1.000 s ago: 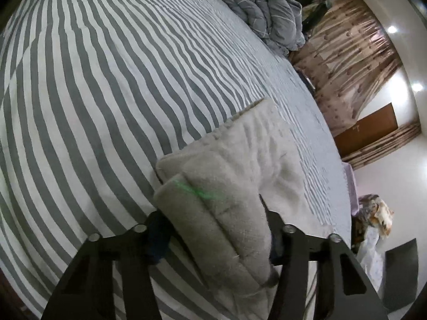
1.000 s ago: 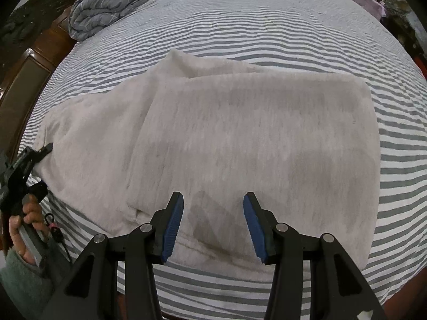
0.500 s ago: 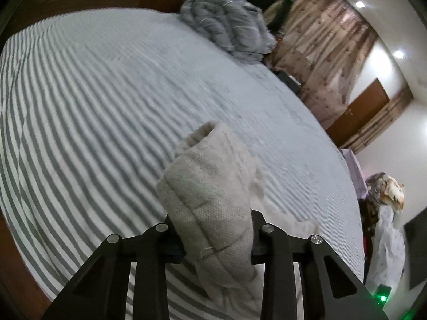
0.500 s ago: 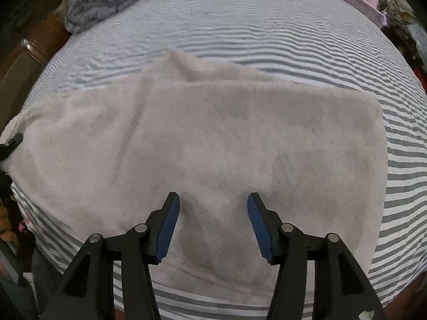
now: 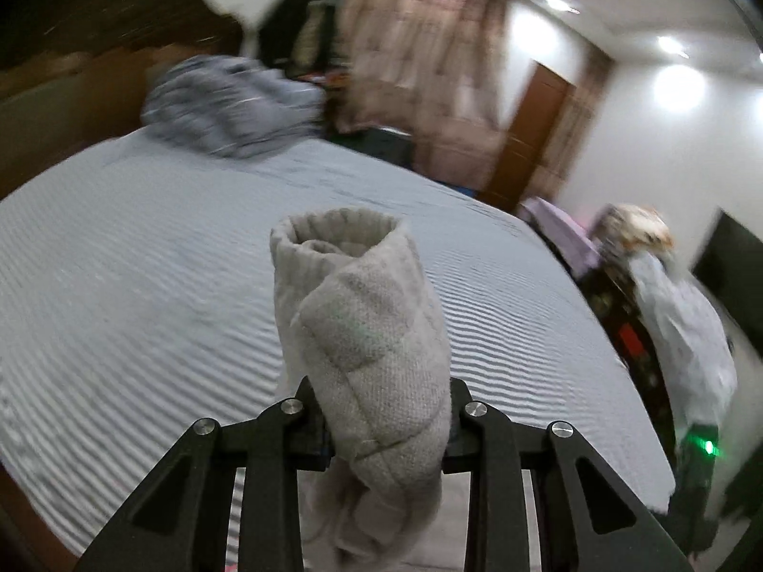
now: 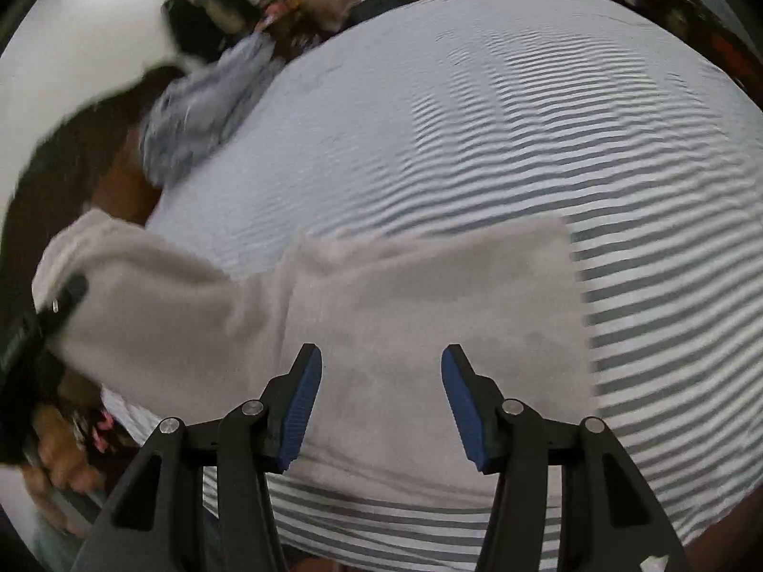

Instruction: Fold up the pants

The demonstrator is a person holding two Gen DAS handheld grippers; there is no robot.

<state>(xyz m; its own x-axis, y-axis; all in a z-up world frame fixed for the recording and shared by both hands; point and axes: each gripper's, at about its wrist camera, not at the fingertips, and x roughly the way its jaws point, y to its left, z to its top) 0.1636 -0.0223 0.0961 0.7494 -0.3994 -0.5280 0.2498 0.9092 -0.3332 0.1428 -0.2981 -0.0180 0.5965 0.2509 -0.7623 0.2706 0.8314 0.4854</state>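
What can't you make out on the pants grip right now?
- Left wrist: left gripper pads hidden by the bunched pants.
- Right wrist: pants' near hem hidden behind the open right gripper.
- Both views: motion blur smears fabric edges.

Beige fleece pants (image 6: 405, 324) lie across the near edge of a grey-and-white striped bed (image 6: 572, 143), one end raised at left; a crumpled grey quilt (image 6: 200, 114) sits at the far-left corner.
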